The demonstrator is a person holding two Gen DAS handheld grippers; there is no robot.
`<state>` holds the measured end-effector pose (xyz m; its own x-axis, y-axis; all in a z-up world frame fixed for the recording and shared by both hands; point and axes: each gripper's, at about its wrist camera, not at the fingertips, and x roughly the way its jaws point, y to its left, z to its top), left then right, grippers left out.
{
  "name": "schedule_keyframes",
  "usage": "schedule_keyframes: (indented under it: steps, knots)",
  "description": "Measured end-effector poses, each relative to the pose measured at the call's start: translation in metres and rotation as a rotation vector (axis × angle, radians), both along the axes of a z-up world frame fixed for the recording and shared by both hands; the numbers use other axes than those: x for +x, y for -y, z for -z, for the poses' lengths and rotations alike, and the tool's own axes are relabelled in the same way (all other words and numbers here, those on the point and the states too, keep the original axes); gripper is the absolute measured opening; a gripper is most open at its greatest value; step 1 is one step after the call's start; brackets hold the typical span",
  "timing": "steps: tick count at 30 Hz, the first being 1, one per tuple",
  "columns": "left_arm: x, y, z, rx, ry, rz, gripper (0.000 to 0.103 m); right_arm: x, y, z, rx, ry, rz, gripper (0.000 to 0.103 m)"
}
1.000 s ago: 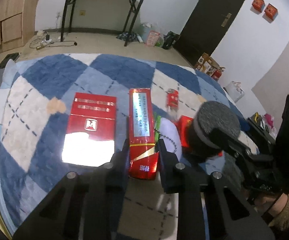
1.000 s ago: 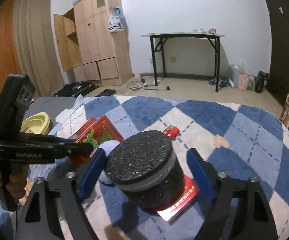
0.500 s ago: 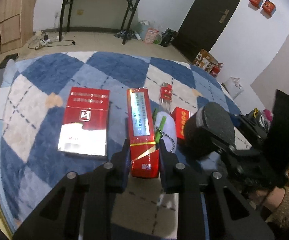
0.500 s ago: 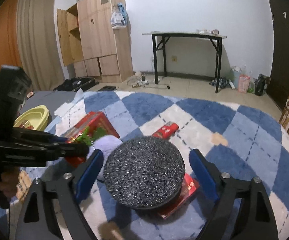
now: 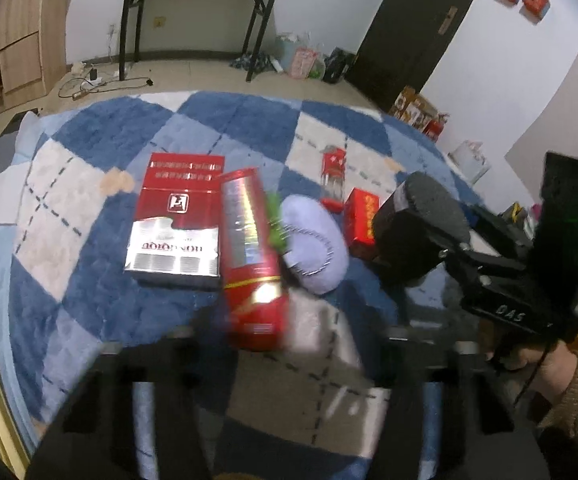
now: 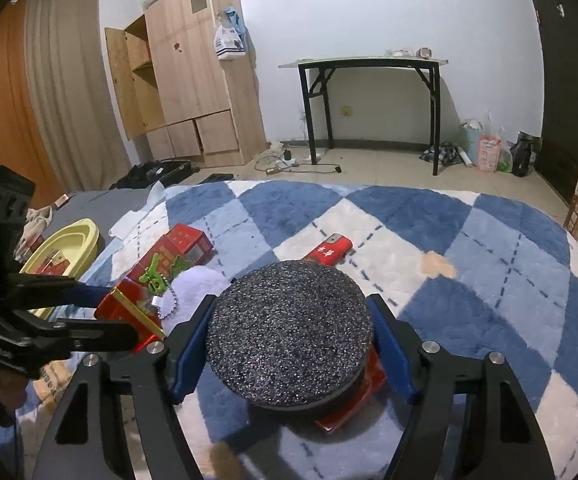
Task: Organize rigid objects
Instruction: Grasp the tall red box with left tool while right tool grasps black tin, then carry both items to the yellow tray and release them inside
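A: Where is the black round block?
B: Between the blue pads of the right gripper, whose jaws are closing on its sides; it sits above a small red box on the blue-and-white checked rug.

A: And the left gripper?
B: Blurred; its jaws are opening around the near end of the long red box. Beside that box lie a flat red carton and a lilac plush.
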<state>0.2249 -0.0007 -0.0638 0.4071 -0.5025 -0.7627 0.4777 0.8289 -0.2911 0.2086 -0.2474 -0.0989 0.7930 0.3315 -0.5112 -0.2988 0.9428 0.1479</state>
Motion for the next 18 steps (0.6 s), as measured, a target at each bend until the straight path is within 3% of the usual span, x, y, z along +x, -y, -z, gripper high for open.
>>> schedule_keyframes:
  steps: [1, 5, 8, 13, 18]
  knots:
    - [0.001, 0.003, 0.003, 0.012, -0.009, 0.004, 0.031, 0.000, 0.000, 0.000, -0.001, 0.001, 0.000, 0.070]
    - [0.003, 0.006, 0.007, 0.041, 0.003, -0.015, 0.023, -0.001, -0.001, 0.002, 0.001, 0.005, -0.001, 0.069]
    - [-0.002, -0.001, 0.002, 0.029, 0.014, -0.067, 0.023, -0.005, 0.000, -0.002, -0.012, 0.019, 0.008, 0.068]
    - [-0.034, -0.025, -0.029, 0.043, 0.094, -0.115, 0.023, -0.026, 0.010, -0.027, -0.010, 0.061, 0.028, 0.068]
    - [-0.065, -0.079, -0.072, 0.041, 0.165, -0.215, 0.023, -0.055, 0.000, -0.051, -0.013, 0.091, 0.000, 0.068]
